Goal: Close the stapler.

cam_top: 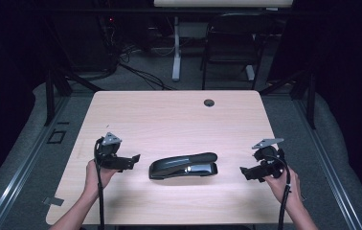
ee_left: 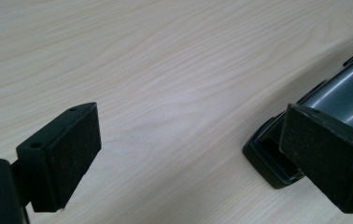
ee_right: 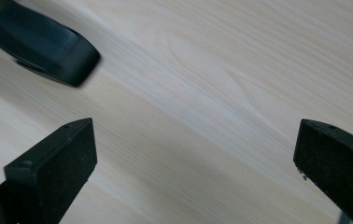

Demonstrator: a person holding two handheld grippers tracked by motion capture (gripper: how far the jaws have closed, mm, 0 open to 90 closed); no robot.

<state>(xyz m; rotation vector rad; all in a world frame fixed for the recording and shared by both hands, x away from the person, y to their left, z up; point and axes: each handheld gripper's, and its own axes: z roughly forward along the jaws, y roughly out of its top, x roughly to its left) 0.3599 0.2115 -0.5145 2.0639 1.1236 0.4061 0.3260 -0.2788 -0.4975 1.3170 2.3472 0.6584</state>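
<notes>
From my left tool (ee_left: 188,154) I get only the near end of the stapler (ee_left: 305,121) — the right pad (ee_left: 328,158) covers part of it and the rest runs off the frame's right edge. My right tool's (ee_right: 195,163) camera catches just one rounded end of the stapler (ee_right: 48,44), blurred and cut off at the top left corner, so I cannot make out any detail there. In the high view the stapler (cam_top: 184,166) lies flat on the worktop (cam_top: 169,120), lengthwise between my two tools and touching neither. The left tool (cam_top: 133,159) is near its left end; the right tool (cam_top: 244,171) is farther off from its right end. Both tools are spread wide with nothing between the pads — bare wood shows in each gap. My hands sit close to the near edge of the worktop, the right one also close to the right edge. The far half of the worktop is bare apart from a small dark grommet (cam_top: 209,102) near the back edge. Beyond that the room is too dark to read, apart from a chair (cam_top: 231,43).
</notes>
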